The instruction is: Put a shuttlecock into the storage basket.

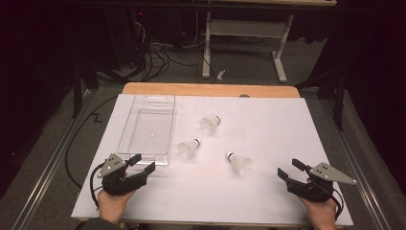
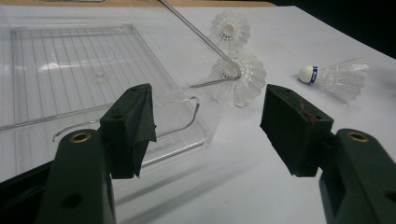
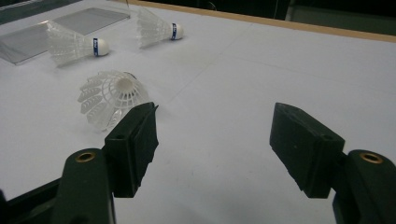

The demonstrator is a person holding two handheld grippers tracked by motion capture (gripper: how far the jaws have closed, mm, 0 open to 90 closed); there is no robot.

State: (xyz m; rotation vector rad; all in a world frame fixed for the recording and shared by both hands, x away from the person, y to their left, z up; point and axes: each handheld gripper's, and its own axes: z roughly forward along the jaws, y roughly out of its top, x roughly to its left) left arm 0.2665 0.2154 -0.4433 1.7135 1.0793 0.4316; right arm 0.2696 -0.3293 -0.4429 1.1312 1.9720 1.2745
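The work surface is a white table [image 1: 268, 191] with a wooden strip along its far edge. A clear plastic tray [image 1: 146, 127] lies on the left half, long side running away from the person. Its floor is ribbed and it holds nothing.

3 white shuttlecocks lie on the table to the right of the tray, all on their sides and well apart from one another:
- Shuttlecock 1 [image 1: 210, 124] is the farthest from the person, cork pointing right.
- Shuttlecock 2 [image 1: 189, 148] lies just beside the tray's near right corner, cork pointing right.
- Shuttlecock 3 [image 1: 239, 163] is the nearest to the right gripper, cork pointing up and left in the high view.

Markings: each cork carries a blue band at its base. In the right gripper view the band shows on shuttlecock 1 [image 3: 156, 29] and shuttlecock 2 [image 3: 74, 46]; small white characters on it are too small to read. No other writing is legible.

Left gripper [image 1: 142, 164]: held at the near left of the table, jaws wide apart with nothing between them. It points at the tray's near end and hovers just beside that edge, as the left gripper view [image 2: 208, 126] confirms.

Right gripper [image 1: 290, 169]: held at the near right, jaws wide apart and empty. It points toward shuttlecock 3 [image 3: 109, 98], which lies near the left jaw in the right gripper view, not touching it.
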